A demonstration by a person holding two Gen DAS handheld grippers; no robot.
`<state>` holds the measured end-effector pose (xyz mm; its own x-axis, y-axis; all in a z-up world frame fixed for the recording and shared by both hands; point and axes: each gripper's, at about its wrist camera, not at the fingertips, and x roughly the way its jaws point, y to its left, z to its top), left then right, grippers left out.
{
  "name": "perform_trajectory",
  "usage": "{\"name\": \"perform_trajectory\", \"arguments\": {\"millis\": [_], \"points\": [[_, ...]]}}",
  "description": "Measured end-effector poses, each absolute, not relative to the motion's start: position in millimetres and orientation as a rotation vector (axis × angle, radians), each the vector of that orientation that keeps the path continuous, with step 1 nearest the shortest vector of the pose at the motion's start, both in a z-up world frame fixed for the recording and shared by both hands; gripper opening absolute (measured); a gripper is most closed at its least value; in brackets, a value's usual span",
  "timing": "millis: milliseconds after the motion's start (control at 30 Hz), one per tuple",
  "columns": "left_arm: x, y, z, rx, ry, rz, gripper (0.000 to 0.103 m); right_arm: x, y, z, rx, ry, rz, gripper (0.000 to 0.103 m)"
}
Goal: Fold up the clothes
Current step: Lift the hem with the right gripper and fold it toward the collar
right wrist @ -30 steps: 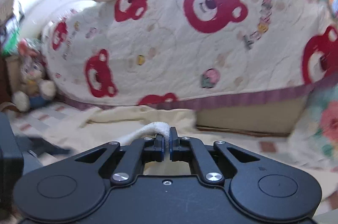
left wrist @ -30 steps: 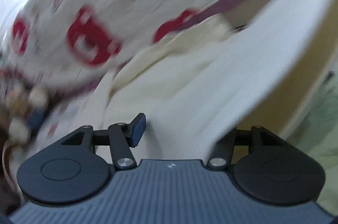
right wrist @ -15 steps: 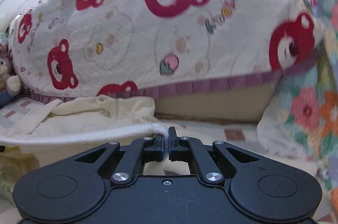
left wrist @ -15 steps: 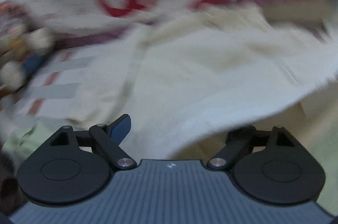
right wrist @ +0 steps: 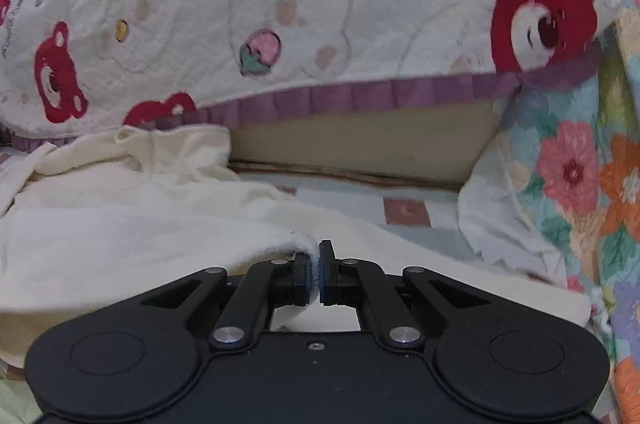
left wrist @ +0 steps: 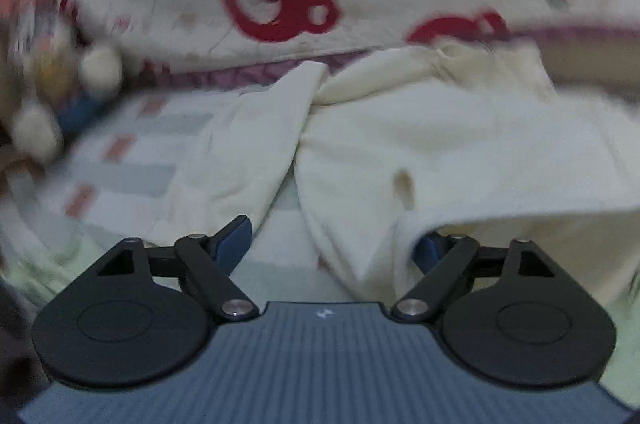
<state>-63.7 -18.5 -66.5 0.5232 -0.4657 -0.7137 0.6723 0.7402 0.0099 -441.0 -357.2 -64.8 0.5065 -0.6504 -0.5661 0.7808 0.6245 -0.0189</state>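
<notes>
One cream garment lies spread on the checked bed sheet, its far end bunched against the base of one quilt printed with red bears. In the right wrist view four red bear heads are wholly visible on that quilt, with others cut by the frame edge. One floral cloth hangs at the right side.

Right gripper: jaws drawn nearly together, with a fold of the garment's fleecy edge pinched between the two blue pads. The cloth runs away to the left from the pinch point.

Left gripper: jaws spread wide. A lifted flap of the cream garment drapes over the right finger, hiding most of its pad; the left finger stands clear of the cloth. Nothing is clamped between them.

One stuffed toy, blurred, sits at the left edge of the left wrist view.
</notes>
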Motion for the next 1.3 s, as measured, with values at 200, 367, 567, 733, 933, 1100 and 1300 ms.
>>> {"name": "perform_trajectory", "arguments": {"millis": [200, 367, 567, 733, 933, 1100, 1300], "points": [[-67, -35, -98, 0.290, 0.859, -0.824, 0.080, -444, -357, -90, 0.312, 0.603, -0.875, 0.003], [-103, -47, -120, 0.450, 0.887, -0.910, 0.081, -450, -363, -106, 0.367, 0.623, -0.877, 0.004], [-117, -59, -139, 0.683, 0.866, -0.782, 0.084, -448, -354, -115, 0.278, 0.659, -0.882, 0.006], [-98, -46, -125, 0.559, 0.845, -0.687, 0.006, -456, -352, -117, 0.272, 0.618, -0.869, 0.005], [-76, -21, -107, 0.337, 0.853, -0.584, 0.005, -476, -343, -114, 0.353, 0.493, -0.825, 0.004], [-89, -4, -46, 0.320, 0.700, -0.594, 0.005, -491, -310, -83, 0.272, 0.336, -0.857, 0.003], [-138, 52, 65, 0.235, 0.491, -0.633, 0.005, -515, -251, 6, 0.180, 0.098, -0.886, 0.002]]}}
